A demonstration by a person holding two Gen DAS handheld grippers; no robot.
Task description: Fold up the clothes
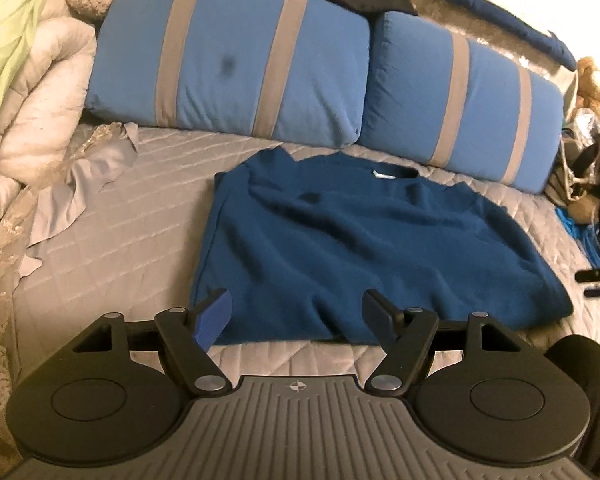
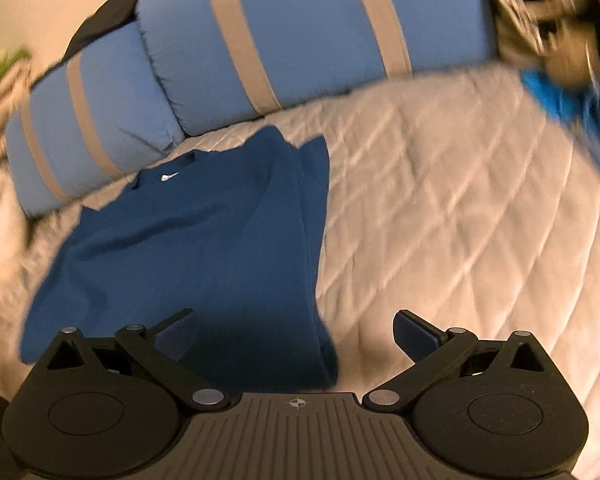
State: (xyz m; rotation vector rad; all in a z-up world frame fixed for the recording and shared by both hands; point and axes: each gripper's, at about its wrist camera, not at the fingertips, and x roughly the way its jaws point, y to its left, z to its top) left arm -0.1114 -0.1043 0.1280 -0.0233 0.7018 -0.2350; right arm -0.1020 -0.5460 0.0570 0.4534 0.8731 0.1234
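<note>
blue sweater (image 1: 364,248) lies half-folded on the bed (image 1: 112,248); both released claws, left (image 1: 296,316) and right (image 2: 296,334), may pinch only one layer at the hem, spoiling the fold.

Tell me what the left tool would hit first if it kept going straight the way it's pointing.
Most likely the dark blue shirt: the left tool, jaws open and empty, aims down at its near hem on the quilted bed. Depth is uncertain.

Matt soft-knit blue sweater (image 1: 372,248), quilted sheeny grey bedspread (image 1: 120,248), smooth cotton-like striped pillows (image 1: 228,68)
</note>
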